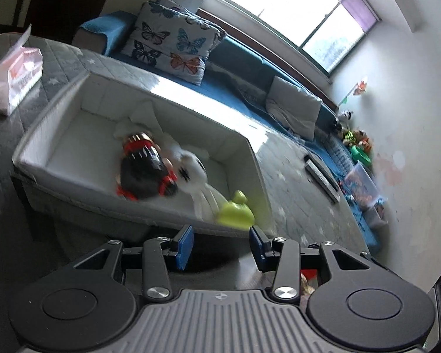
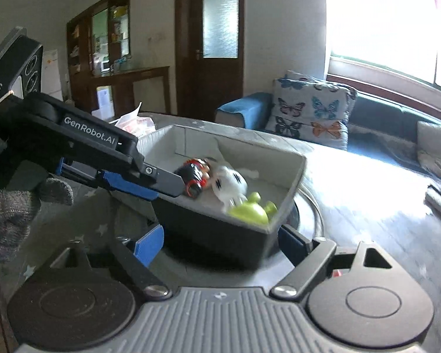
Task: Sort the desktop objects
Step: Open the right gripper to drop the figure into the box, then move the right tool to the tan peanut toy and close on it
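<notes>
- A grey fabric storage box with a white lining point(image 1: 73, 108) is seen standing on a grey quilted table cover with white stars point(image 1: 294, 200).
- Three toys are held in the box: a black and red toy car point(image 1: 145, 167), a white plush figure with black markings point(image 1: 191, 170) touching the car, and a lime-green plastic duck-like toy point(image 1: 235, 210) in the corner nearest the cameras.
- The left gripper point(image 1: 220, 247) is shown just outside the box's near wall, its blue-padded fingers point(image 1: 185, 245) spread apart with nothing between them.
- In the right wrist view the left gripper point(image 2: 150, 188) is seen from the side, held by a hand in a grey knitted glove point(image 2: 11, 209), its tip over the box's near rim.
- The right gripper point(image 2: 220, 244) is opened wide, its blue pads point(image 2: 148, 244) set at either side of the box's near corner point(image 2: 267, 229); whether the pads touch the fabric cannot be told.
- A white and red tissue pack point(image 1: 13, 76) lies on the cover beyond the box.
- A butterfly-print cushion point(image 1: 173, 39) rests on a blue sofa point(image 1: 244, 67) under a bright window point(image 1: 294, 8).
- Two dark, flat remote-like items point(image 1: 322, 176) lie on the cover, well apart from the box.
</notes>
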Tool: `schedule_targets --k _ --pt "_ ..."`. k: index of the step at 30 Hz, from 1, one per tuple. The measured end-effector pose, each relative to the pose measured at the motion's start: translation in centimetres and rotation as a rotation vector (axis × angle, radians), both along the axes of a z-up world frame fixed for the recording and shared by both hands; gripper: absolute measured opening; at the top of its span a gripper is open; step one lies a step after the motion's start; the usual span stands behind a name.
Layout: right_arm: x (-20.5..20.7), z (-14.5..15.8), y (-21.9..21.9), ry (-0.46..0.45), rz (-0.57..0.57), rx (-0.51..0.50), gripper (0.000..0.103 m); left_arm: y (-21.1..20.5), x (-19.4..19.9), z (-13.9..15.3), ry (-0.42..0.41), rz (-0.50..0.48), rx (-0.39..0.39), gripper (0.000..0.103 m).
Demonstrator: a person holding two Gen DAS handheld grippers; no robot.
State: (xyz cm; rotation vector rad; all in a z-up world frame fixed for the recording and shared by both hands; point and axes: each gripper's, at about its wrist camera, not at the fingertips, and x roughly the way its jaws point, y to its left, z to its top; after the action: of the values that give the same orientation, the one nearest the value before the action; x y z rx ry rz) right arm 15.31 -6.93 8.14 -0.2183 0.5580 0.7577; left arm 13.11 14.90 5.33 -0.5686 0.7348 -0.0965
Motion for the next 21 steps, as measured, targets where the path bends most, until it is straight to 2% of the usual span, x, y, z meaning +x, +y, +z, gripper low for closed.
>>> schedule_targets --k 8,13,21 --pt "-2.0 -2.1 -5.1 0.014 -0.124 -0.005 0.088 -4.4 -0.9 -1.7 0.028 -0.093 0.001 0.044" --pt "-1.7 -3.4 -7.2 0.044 -0.187 -0.004 0.088 -7.2 -0.3 -2.5 0.038 -0.169 -0.009 0.044" --pt "-0.6 -5.3 -8.4 0.089 -0.208 0.004 0.082 -9.6 1.6 -4.1 0.083 -0.208 -0.098 0.044"
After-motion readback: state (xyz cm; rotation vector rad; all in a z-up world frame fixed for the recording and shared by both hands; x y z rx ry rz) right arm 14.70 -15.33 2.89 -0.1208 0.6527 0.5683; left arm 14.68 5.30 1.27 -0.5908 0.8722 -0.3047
